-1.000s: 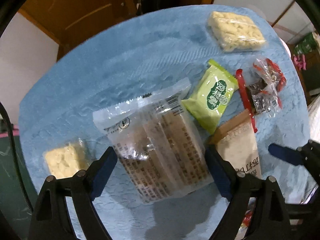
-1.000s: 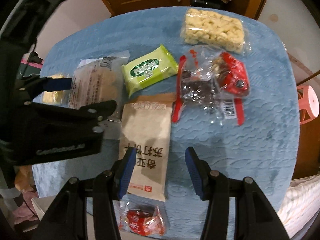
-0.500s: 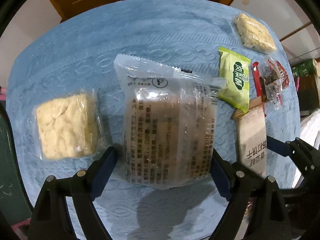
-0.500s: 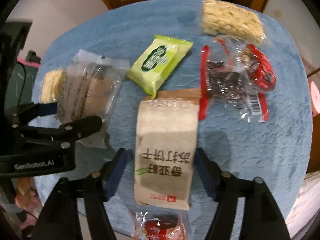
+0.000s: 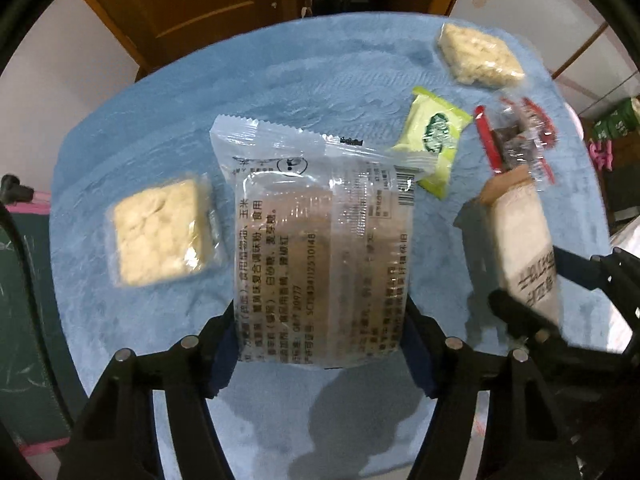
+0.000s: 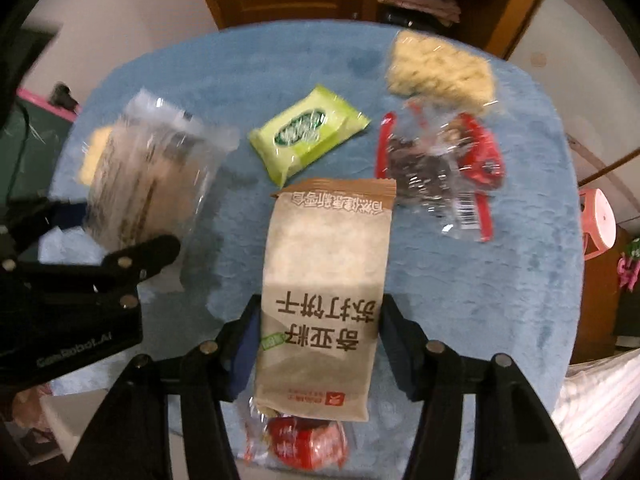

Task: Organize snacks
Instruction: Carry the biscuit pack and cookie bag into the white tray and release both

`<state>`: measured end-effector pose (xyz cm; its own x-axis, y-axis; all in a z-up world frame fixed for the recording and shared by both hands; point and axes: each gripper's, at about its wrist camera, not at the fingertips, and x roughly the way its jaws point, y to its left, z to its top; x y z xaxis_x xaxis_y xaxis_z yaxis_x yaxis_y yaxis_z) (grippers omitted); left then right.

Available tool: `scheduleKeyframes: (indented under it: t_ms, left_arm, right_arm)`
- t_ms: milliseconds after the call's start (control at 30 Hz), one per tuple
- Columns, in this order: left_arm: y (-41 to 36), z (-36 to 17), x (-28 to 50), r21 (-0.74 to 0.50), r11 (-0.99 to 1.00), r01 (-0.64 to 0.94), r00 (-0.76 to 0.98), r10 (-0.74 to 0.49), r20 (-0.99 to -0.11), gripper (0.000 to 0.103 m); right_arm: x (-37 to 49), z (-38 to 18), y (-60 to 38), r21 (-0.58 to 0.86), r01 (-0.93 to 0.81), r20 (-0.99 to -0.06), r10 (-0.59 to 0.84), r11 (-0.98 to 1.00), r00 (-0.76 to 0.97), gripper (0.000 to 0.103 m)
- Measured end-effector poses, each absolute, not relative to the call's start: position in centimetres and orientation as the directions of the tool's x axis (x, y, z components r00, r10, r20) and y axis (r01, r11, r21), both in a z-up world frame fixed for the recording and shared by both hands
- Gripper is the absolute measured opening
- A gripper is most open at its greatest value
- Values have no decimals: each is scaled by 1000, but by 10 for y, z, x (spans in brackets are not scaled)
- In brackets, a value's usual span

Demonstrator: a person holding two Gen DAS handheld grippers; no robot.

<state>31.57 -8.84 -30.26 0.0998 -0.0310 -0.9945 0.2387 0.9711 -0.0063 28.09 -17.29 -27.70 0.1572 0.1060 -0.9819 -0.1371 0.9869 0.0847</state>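
Note:
A clear pack of brown crackers [image 5: 320, 248] hangs a little above the blue cloth, casting a shadow below. My left gripper [image 5: 322, 340] is closing, and its pads press on the pack's lower sides. A brown-and-white cracker pack [image 6: 324, 280] sits between the closing jaws of my right gripper [image 6: 320, 332], gripped at both edges. In the left wrist view that brown pack [image 5: 520, 236] is tilted up off the cloth. The clear pack [image 6: 148, 176] also shows at the left of the right wrist view.
On the blue-clothed table [image 5: 280, 80] lie a green packet [image 5: 434, 140], a rice-crisp block [image 5: 478, 56], a red-and-clear bag [image 5: 516, 136] and a pale square cake [image 5: 160, 232]. A small red packet [image 6: 304, 444] lies under the brown pack. A pink stool [image 6: 600, 220] stands at the right.
Both pairs of jaws have narrowed onto their packs. The clear pack and the brown pack have come up off the cloth, and both views have shifted across the table.

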Motion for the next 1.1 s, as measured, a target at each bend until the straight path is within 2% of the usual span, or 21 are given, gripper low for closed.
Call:
scheduleKeyframes:
  t_ms: [133, 367, 567, 867, 1100]
  left_arm:
    - [-81, -259, 295, -18, 970, 241, 180, -63, -982, 68]
    - [-64, -153, 224, -83, 959, 272, 339, -177, -924, 68]
    - [-51, -85, 159, -119, 947, 299, 407, -239, -882, 68]
    - [-28, -37, 82, -142, 937, 319, 473, -287, -833, 69]
    - [-30, -61, 42, -105, 932, 347, 430, -258, -865, 69]
  right_arm:
    - [264, -234, -196, 145, -94, -953, 164, 985, 254, 57]
    - [213, -155, -213, 226, -57, -886, 230, 972, 403, 57]
    - [162, -99, -214, 219, -94, -839, 237, 971, 489, 57]
    - [85, -50, -217, 196, -122, -784, 230, 973, 576, 57]
    - [39, -58, -207, 143, -128, -794, 191, 981, 577, 57]
